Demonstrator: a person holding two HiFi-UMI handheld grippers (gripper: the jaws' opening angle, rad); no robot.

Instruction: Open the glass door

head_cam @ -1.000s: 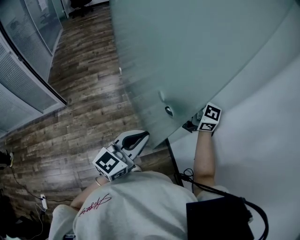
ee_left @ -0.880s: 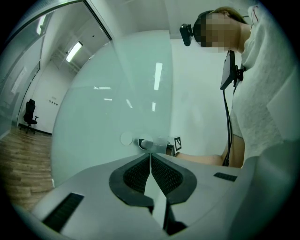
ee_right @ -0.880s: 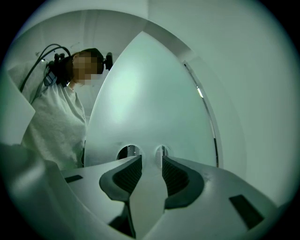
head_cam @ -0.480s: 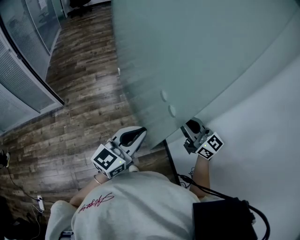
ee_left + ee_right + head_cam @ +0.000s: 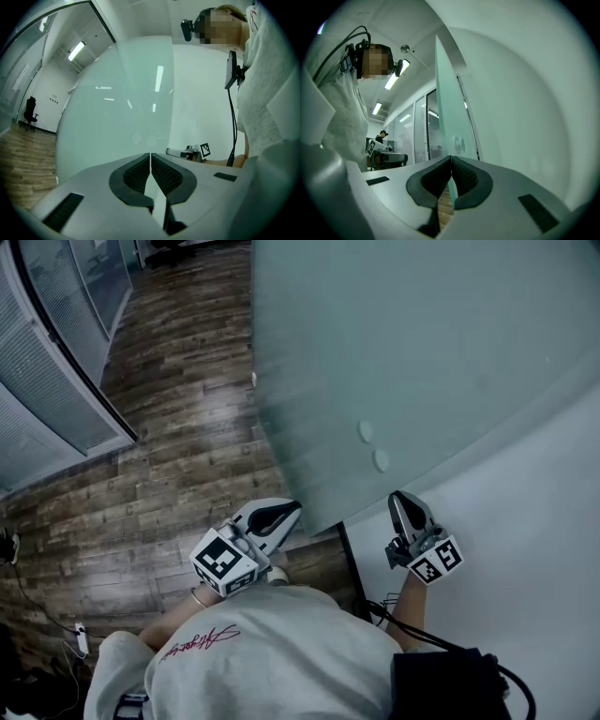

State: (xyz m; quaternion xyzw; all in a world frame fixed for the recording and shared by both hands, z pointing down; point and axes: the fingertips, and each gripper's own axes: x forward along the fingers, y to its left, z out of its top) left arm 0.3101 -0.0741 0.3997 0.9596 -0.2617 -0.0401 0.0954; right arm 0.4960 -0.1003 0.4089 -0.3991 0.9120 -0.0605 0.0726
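The floor (image 5: 178, 427) is laid with dark wood-look planks in mixed brown tones, the boards running in staggered rows. Along its left side stands a glass partition (image 5: 56, 381) with blinds behind it, set in a dark bottom rail. A thin cable (image 5: 42, 610) trails across the planks at the lower left to a small white plug (image 5: 81, 637). A dark strip (image 5: 351, 563) runs along the floor from the lower corner of the glass door (image 5: 422, 352), beside the white wall. A black office chair (image 5: 31, 110) stands far off on the planks
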